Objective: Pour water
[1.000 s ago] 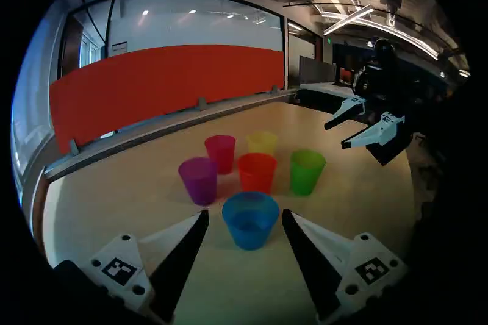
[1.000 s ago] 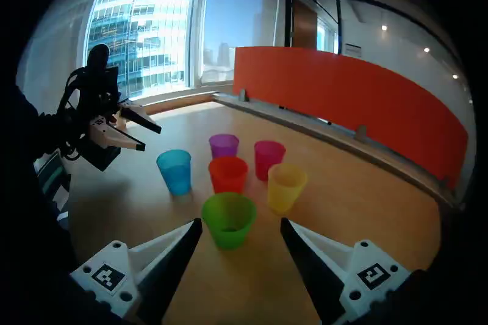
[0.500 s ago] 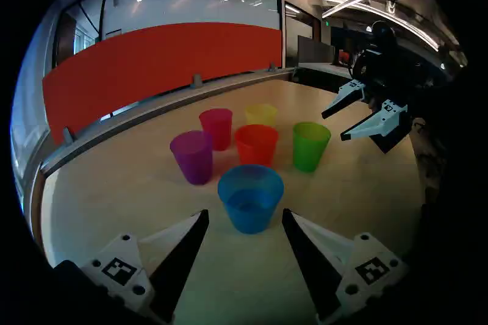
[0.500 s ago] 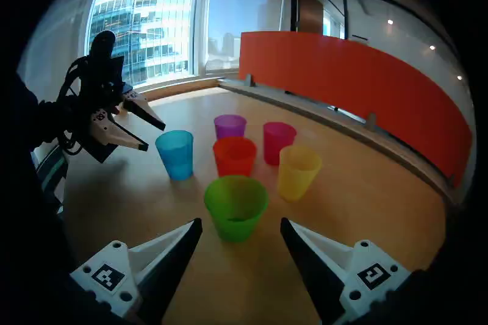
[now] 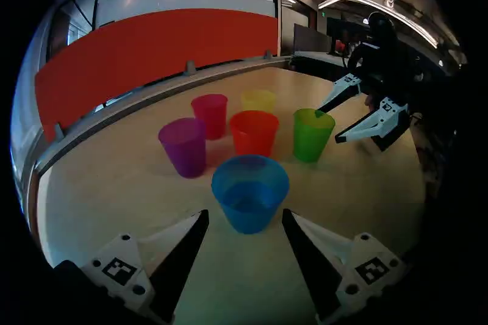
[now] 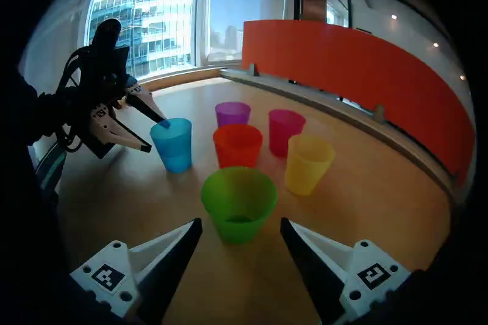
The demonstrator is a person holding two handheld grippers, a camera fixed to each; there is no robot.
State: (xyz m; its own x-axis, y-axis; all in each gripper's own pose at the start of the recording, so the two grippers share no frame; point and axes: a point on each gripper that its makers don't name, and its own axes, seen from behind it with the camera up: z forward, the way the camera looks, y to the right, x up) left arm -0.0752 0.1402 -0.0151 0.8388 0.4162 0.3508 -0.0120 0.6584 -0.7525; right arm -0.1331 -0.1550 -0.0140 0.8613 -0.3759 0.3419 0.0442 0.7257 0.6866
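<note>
**Between each pair of fingers, a cup: both grippers have closed in**

Between the spread fingers of the left gripper (image 5: 244,214) stands the blue cup (image 5: 250,194), its base just inside the tips and neither finger touching its wall. It sits larger and nearer than a second ago, so this gripper has moved forward onto it. Water shows as a darker pool low in the cup.

The right gripper (image 6: 241,222) is also wide open, and it has advanced in the same way on the green cup (image 6: 239,203), which now sits at the mouth of its gap. Whether that cup holds anything I cannot tell.

Behind them the red cup (image 5: 254,132), purple cup (image 5: 183,145), pink cup (image 5: 209,114) and yellow cup (image 5: 258,99) stand close together on the wooden table (image 5: 110,203).

Judging by this, the approach is nearly over. Next come a grip on each cup, then lifting and tipping the blue one.
</note>
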